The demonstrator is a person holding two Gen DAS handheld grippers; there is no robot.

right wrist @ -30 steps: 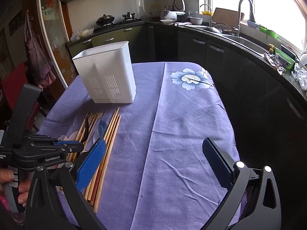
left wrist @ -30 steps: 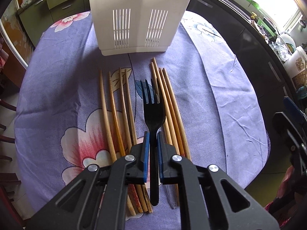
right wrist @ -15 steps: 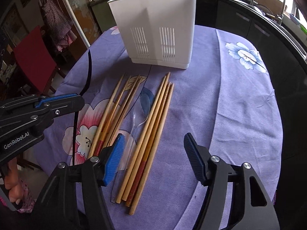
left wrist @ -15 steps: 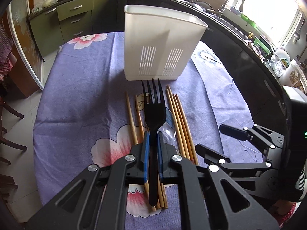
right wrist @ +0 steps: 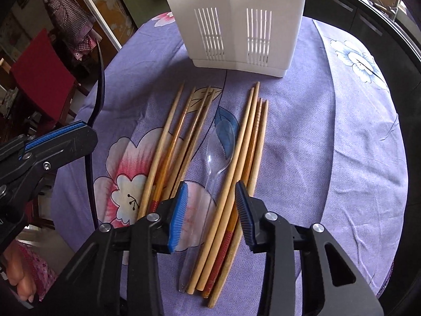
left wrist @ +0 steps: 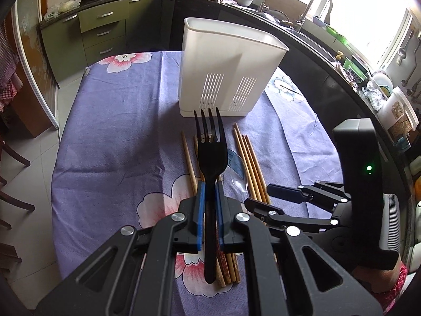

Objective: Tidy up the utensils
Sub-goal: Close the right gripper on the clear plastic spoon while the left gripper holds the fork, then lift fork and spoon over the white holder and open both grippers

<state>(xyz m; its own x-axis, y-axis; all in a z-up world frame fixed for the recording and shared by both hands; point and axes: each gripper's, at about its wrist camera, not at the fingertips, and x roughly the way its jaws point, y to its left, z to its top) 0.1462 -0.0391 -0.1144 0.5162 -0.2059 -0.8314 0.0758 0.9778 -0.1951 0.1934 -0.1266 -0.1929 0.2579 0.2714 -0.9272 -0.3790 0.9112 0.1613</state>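
My left gripper (left wrist: 209,205) is shut on a black plastic fork (left wrist: 210,147) and holds it above the table, tines toward the white slotted utensil holder (left wrist: 226,71). The fork's thin edge shows at the left of the right wrist view (right wrist: 98,84). My right gripper (right wrist: 210,210) is open, low over a clear plastic spoon (right wrist: 219,144) that lies between two bundles of wooden chopsticks (right wrist: 173,142) (right wrist: 250,144). The holder (right wrist: 236,13) stands upright just beyond them. The right gripper also shows in the left wrist view (left wrist: 276,197).
The table has a purple floral cloth (right wrist: 329,144). A dark kitchen counter with a sink (left wrist: 310,8) runs along the right. A red chair (right wrist: 39,73) stands off the table's left side.
My left gripper has lifted the fork higher and tilted up toward the holder. My right gripper has moved in low over the spoon and chopsticks and narrowed its opening.
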